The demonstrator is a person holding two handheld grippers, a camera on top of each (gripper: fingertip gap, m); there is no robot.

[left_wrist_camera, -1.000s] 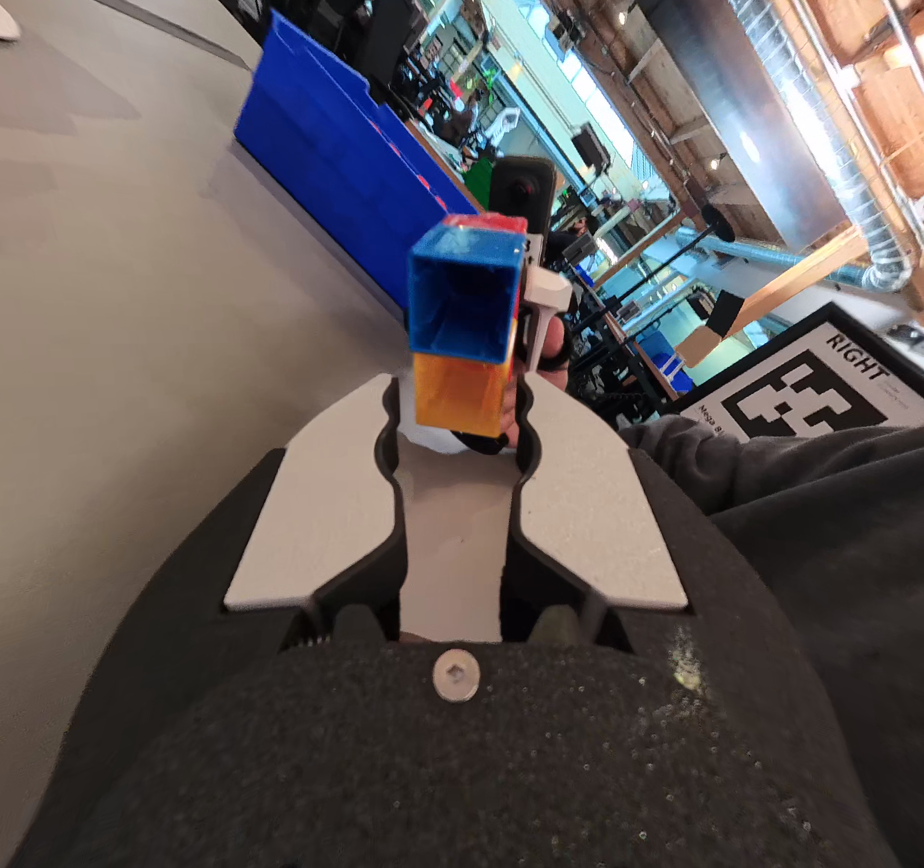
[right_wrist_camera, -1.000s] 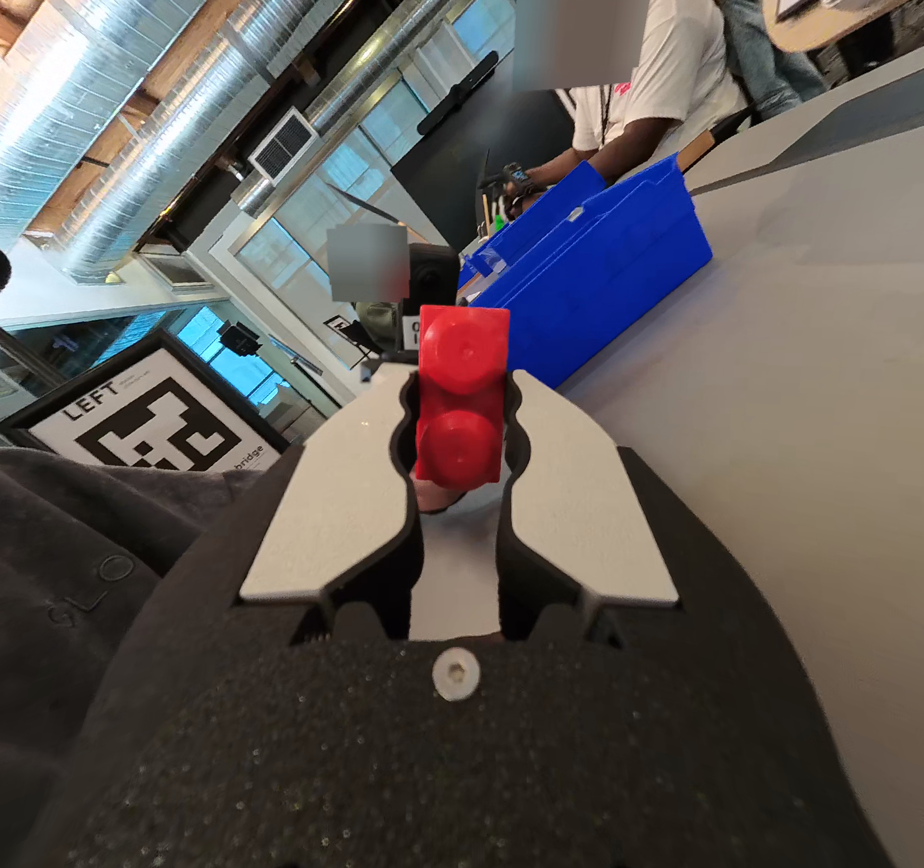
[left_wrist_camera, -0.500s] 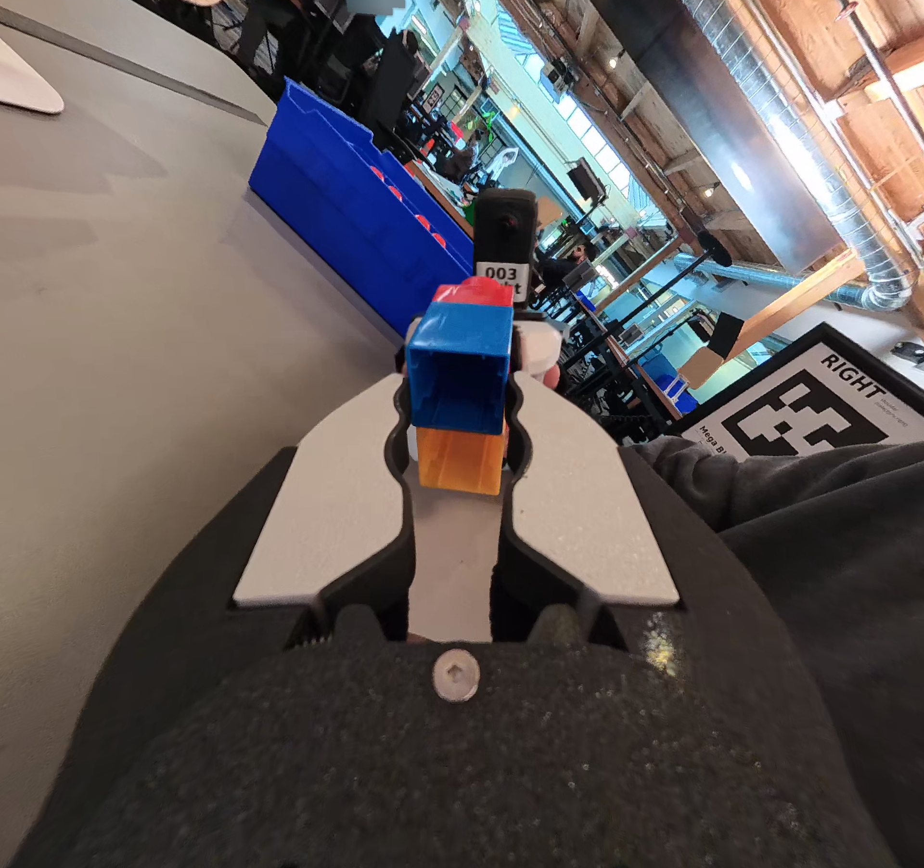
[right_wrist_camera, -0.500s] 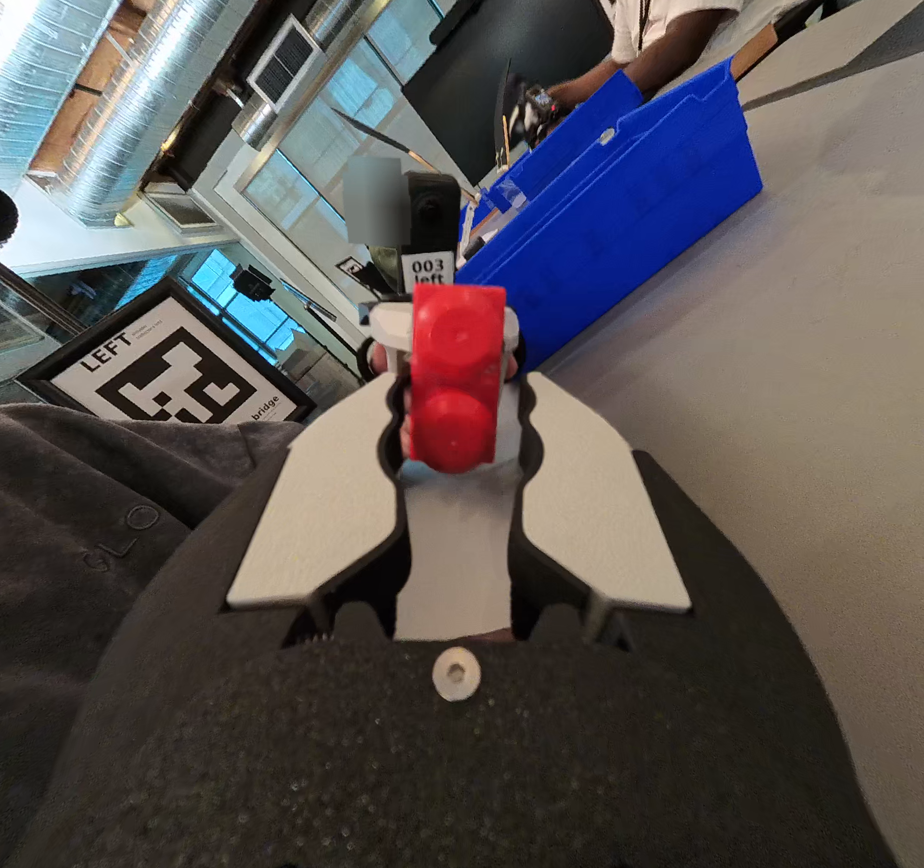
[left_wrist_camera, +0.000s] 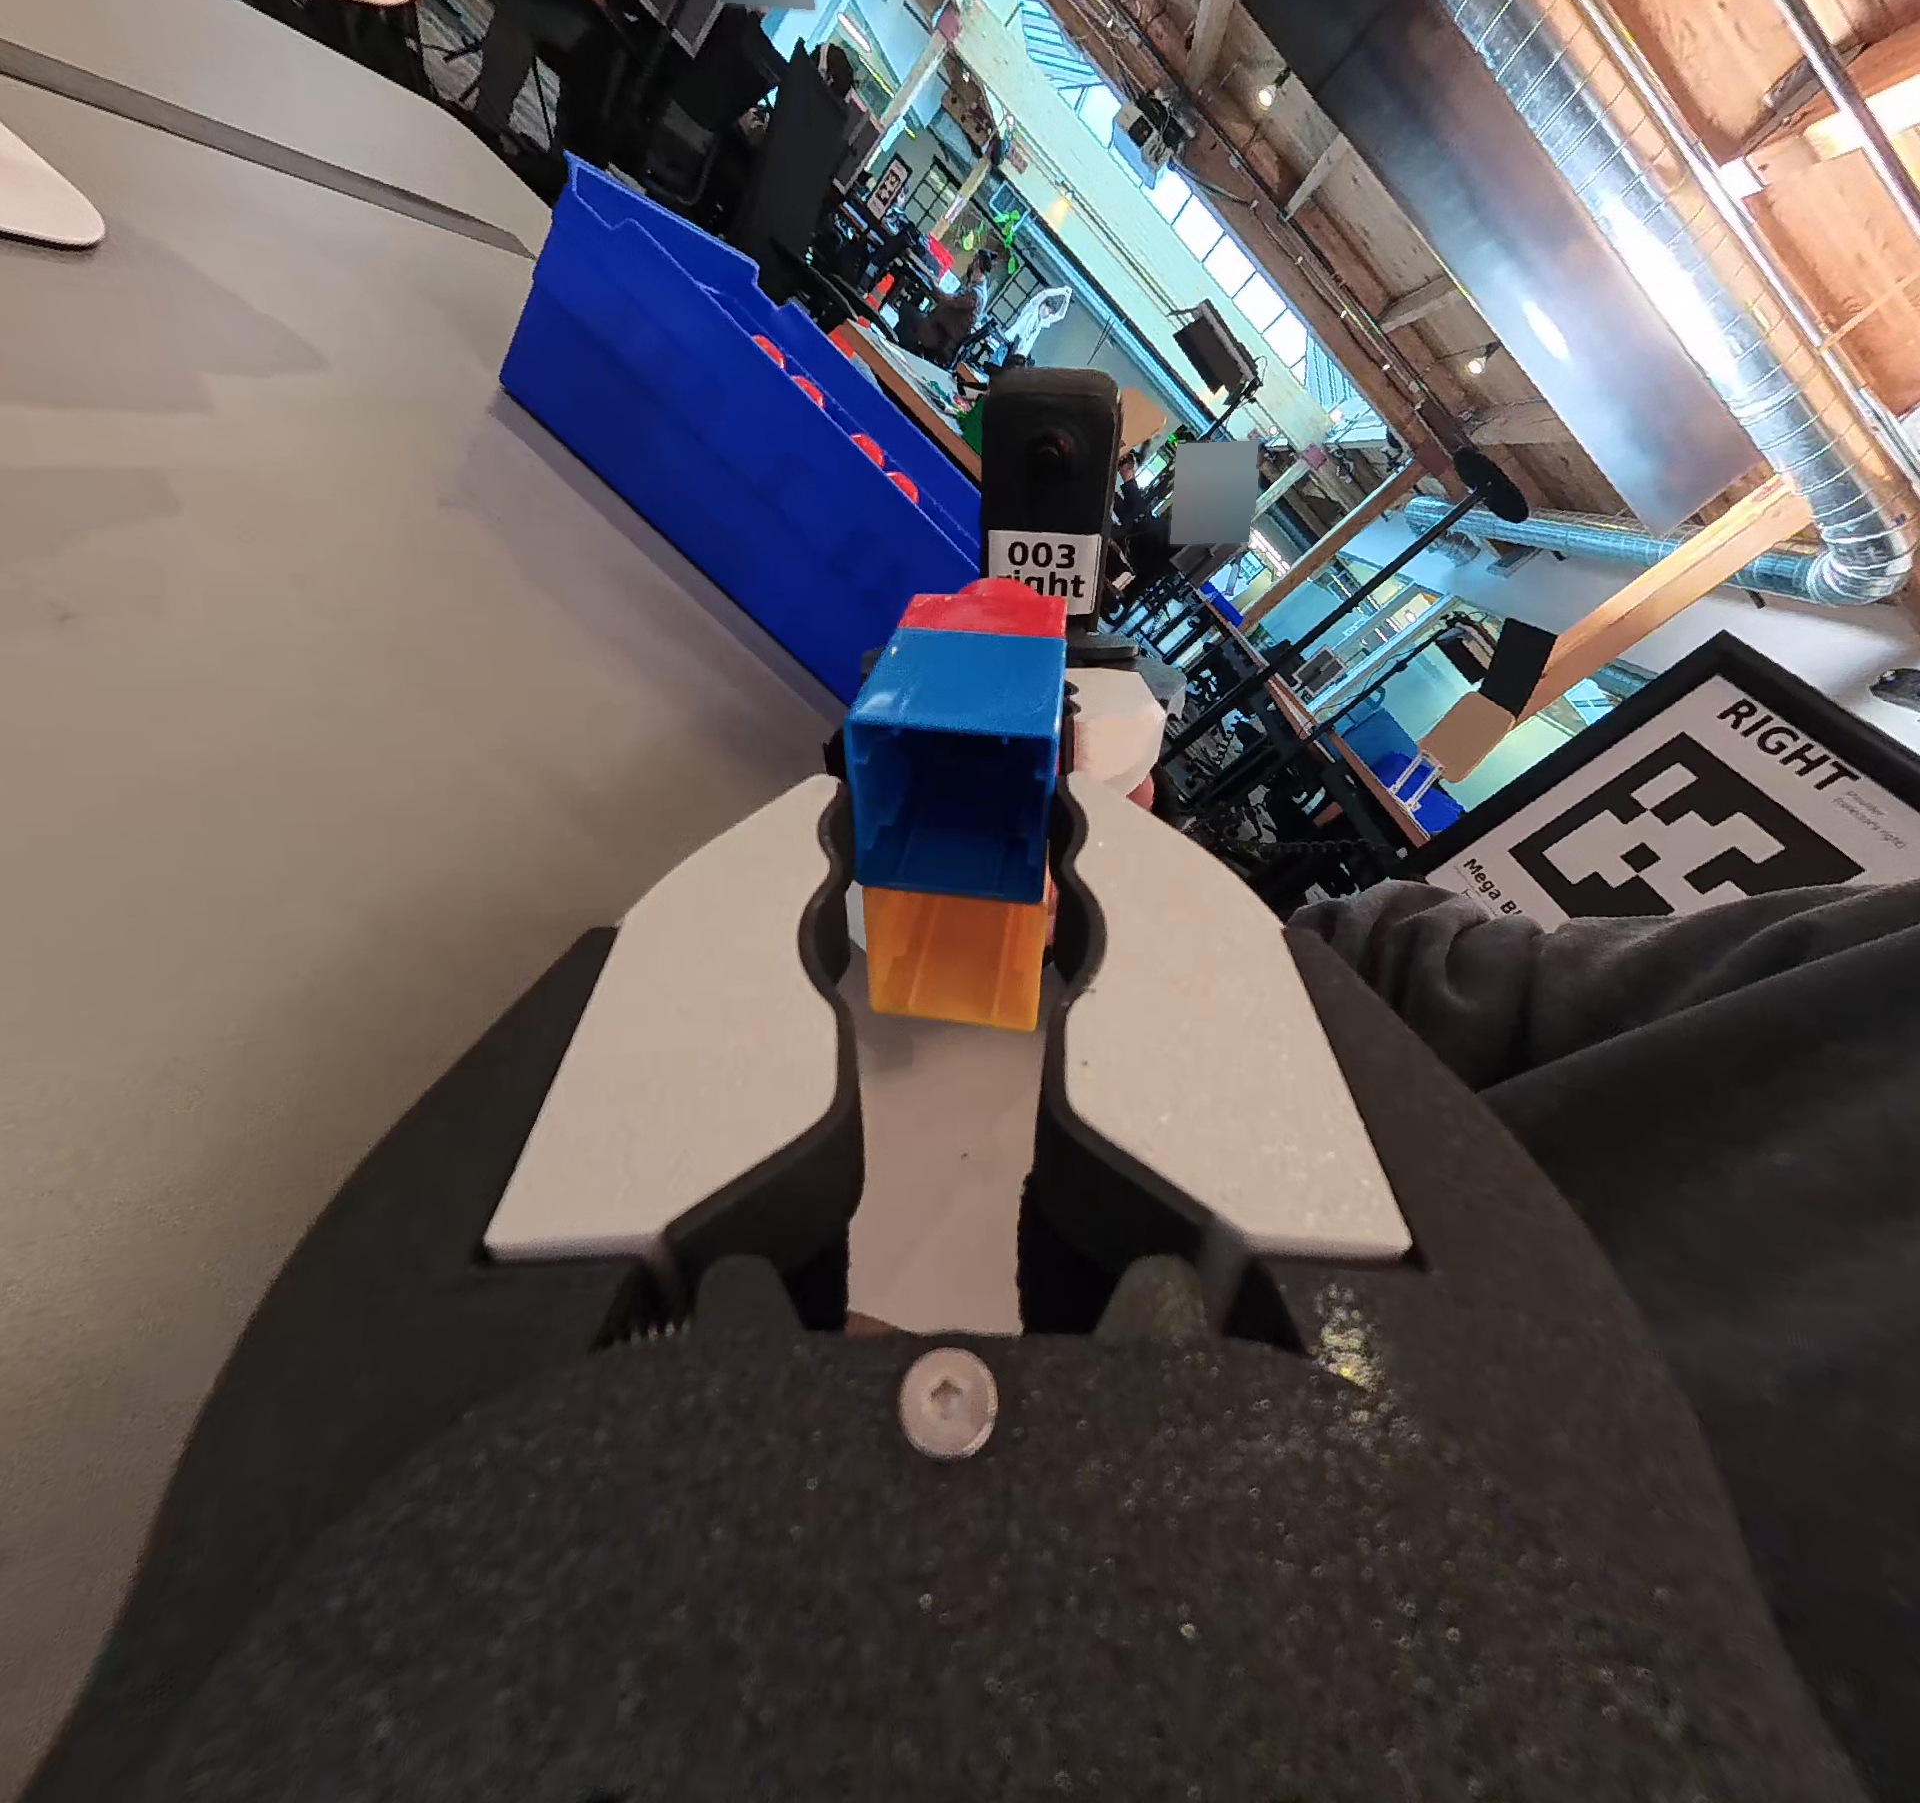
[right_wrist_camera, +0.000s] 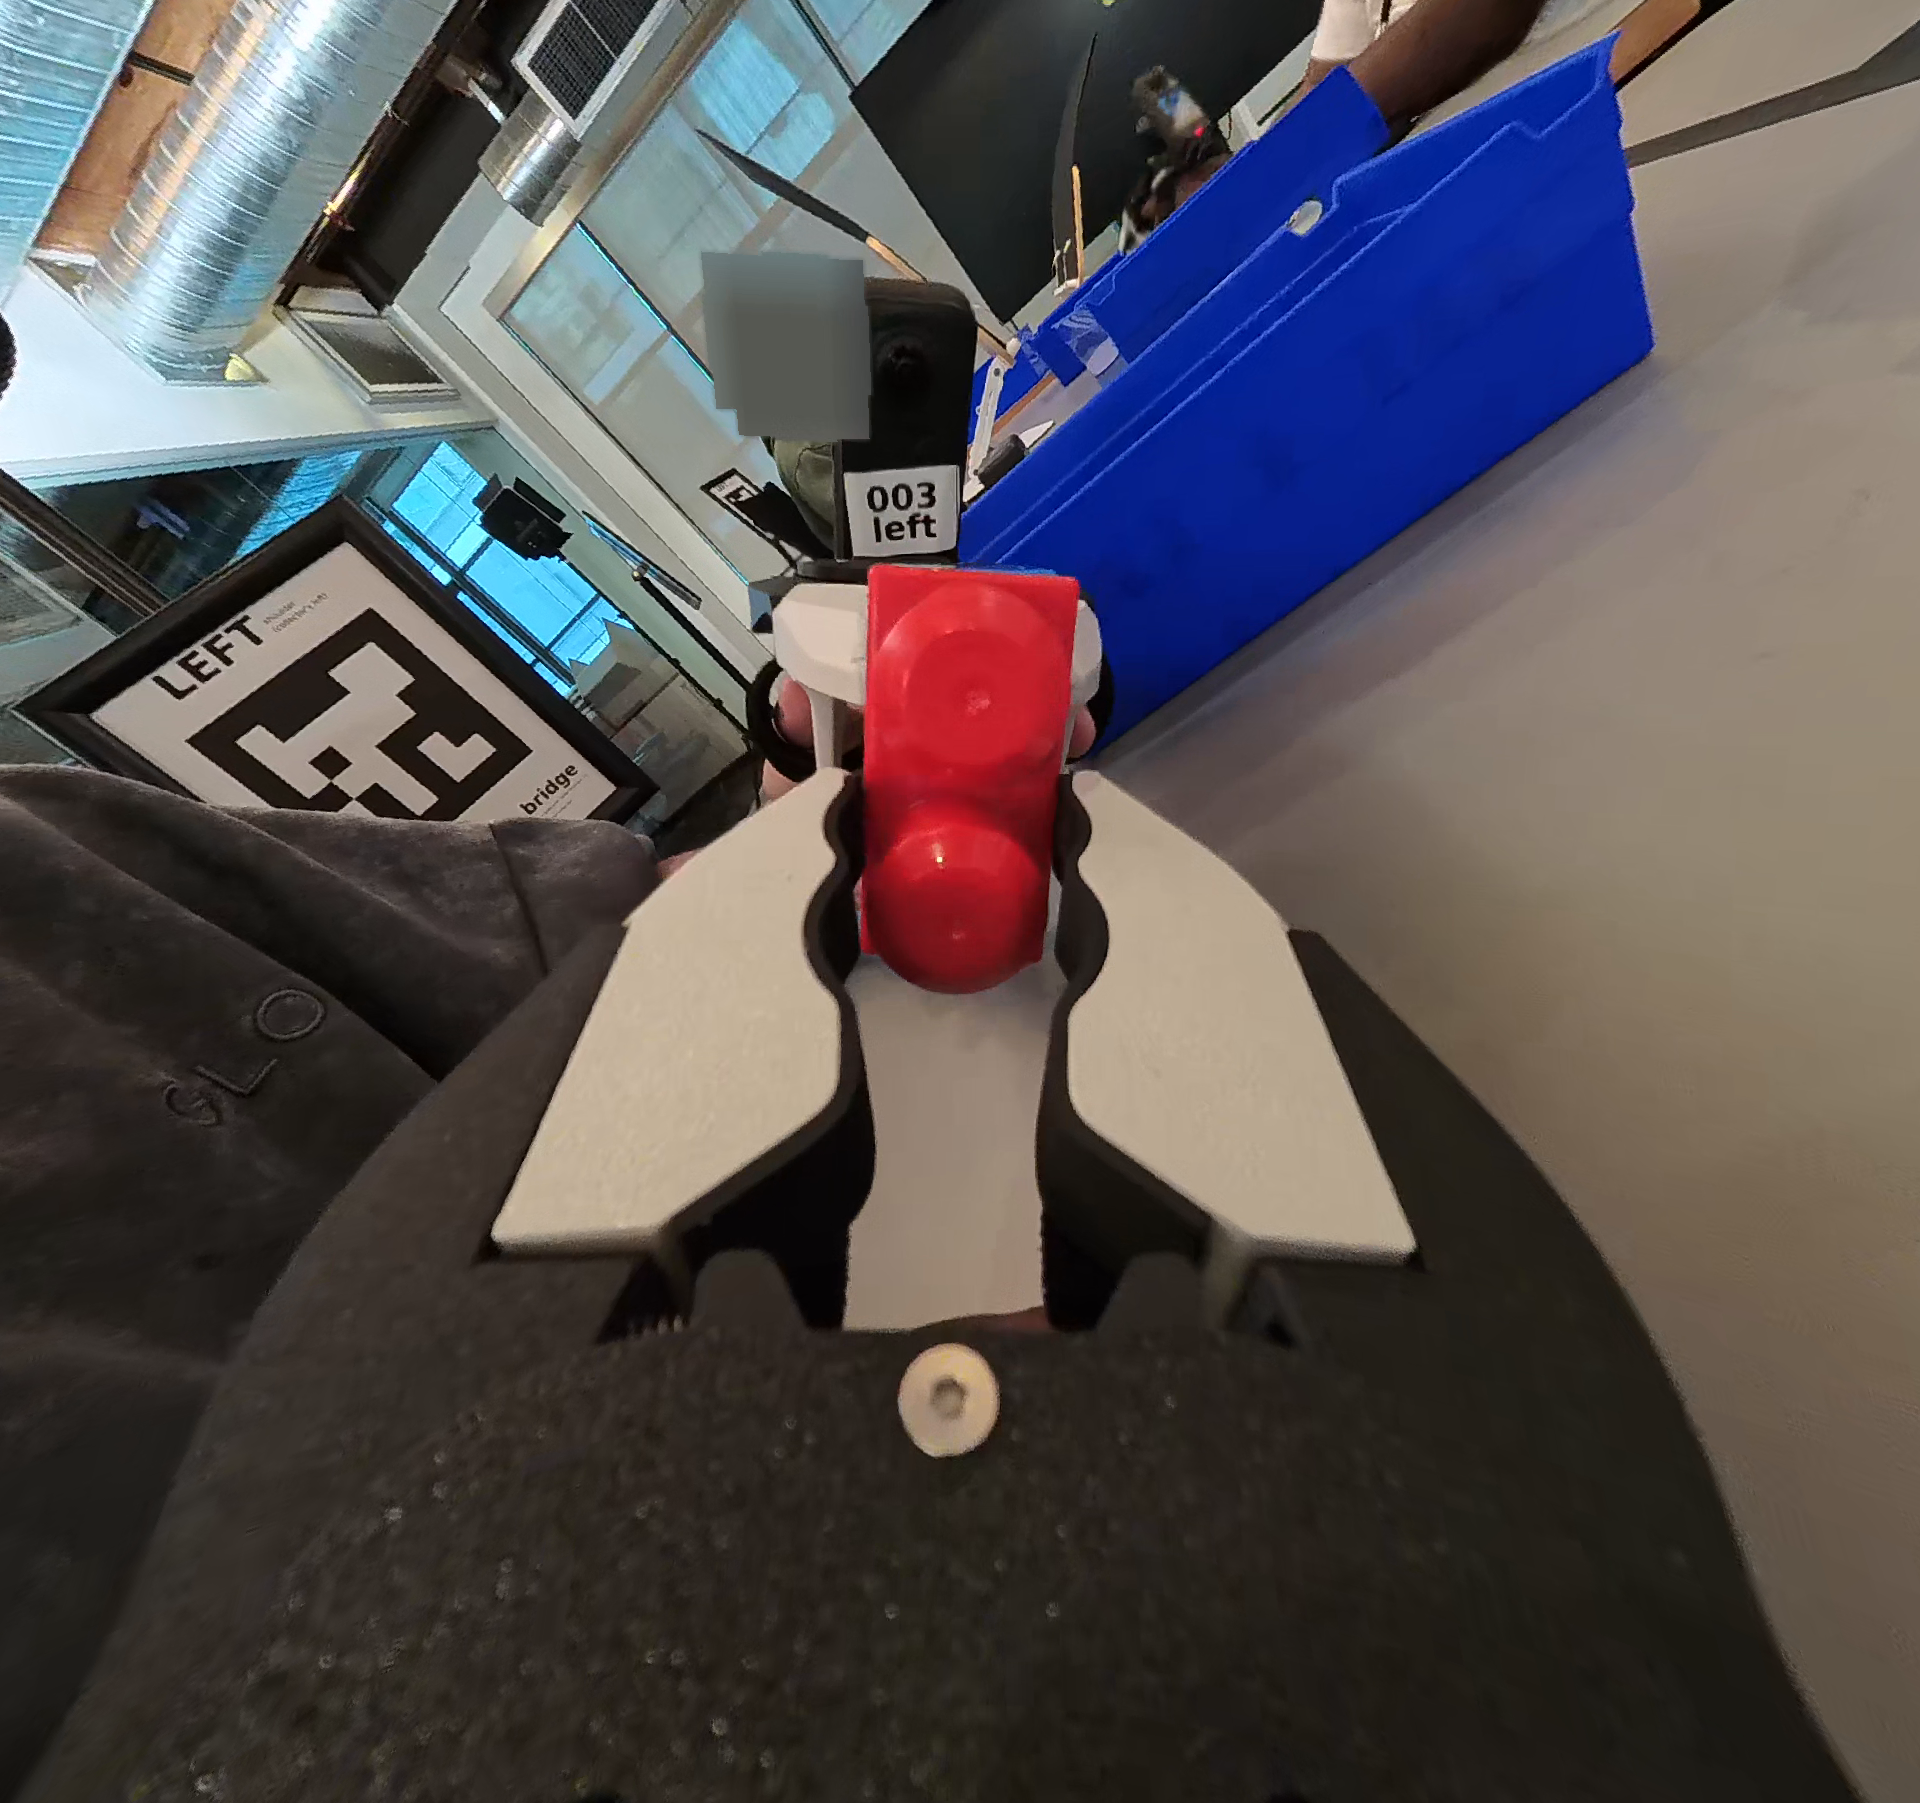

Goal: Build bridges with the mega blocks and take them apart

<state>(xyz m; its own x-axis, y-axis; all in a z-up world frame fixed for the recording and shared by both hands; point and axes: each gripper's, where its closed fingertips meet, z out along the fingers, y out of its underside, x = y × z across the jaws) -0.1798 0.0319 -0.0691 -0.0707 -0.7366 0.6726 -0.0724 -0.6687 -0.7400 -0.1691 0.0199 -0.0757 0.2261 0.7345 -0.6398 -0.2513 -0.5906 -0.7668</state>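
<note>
1. our left gripper [left_wrist_camera: 951, 906] pinches the blue block [left_wrist_camera: 951, 782] and orange block [left_wrist_camera: 954, 958] by their sides, hollow undersides facing us.
2. our right gripper [right_wrist_camera: 956, 880] clamps the red block [right_wrist_camera: 966, 766] at the far side of the same stack, studs toward its camera; in the left view the red block [left_wrist_camera: 987, 610] peeks out at 12 o'clock above the blue.
3. we judge this a pull-apart held in the air: draw the two grippers straight away from each other along the stud axis, without twisting, so neither grip slips.
4. the grey worktop [left_wrist_camera: 260, 714] lies open at 9 o'clock of the left view. the blue bin [left_wrist_camera: 707, 423] sits at 11 o'clock, near; our sleeve [left_wrist_camera: 1610, 1078] crowds 3 o'clock, so pulling room is mostly on the worktop side.
</note>
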